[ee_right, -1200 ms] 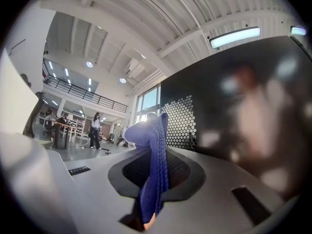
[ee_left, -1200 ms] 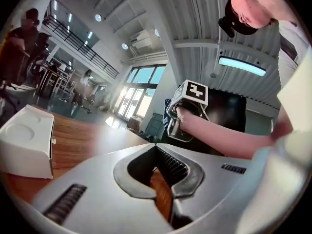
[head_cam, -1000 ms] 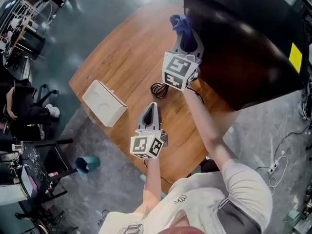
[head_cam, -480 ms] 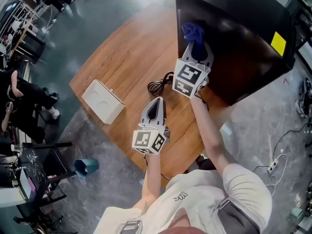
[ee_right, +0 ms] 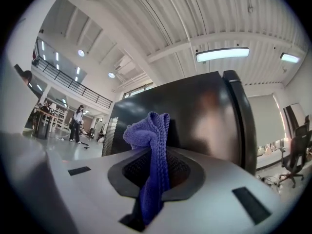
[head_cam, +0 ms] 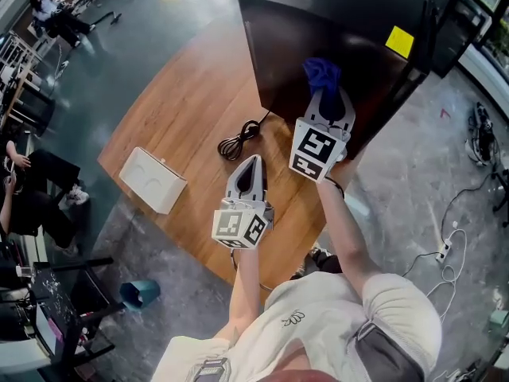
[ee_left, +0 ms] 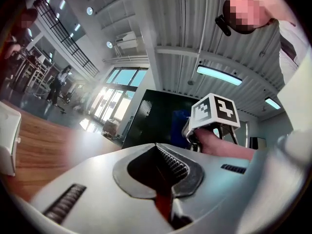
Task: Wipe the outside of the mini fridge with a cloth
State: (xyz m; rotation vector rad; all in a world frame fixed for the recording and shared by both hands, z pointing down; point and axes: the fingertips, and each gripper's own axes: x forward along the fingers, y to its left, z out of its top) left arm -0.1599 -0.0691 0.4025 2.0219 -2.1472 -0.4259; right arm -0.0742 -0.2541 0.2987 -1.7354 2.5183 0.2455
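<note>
right gripper (head_cam: 324,95) clamped on blue cloth (head_cam: 321,73) against the mini fridge (head_cam: 334,30); left gripper (head_cam: 250,165) clenched, empty, below-left

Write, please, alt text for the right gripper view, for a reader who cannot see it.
The right gripper is shut on a blue cloth, its bunched end sticking out in front of the glossy black mini fridge. A ribbed ceiling with strip lights shows above.

A big open workshop hall; ribbed ceiling (ee_right: 161,13), strip lights (ee_right: 222,54), mezzanine railing (ee_right: 63,84), grey concrete floor (head_cam: 413,181).
</note>
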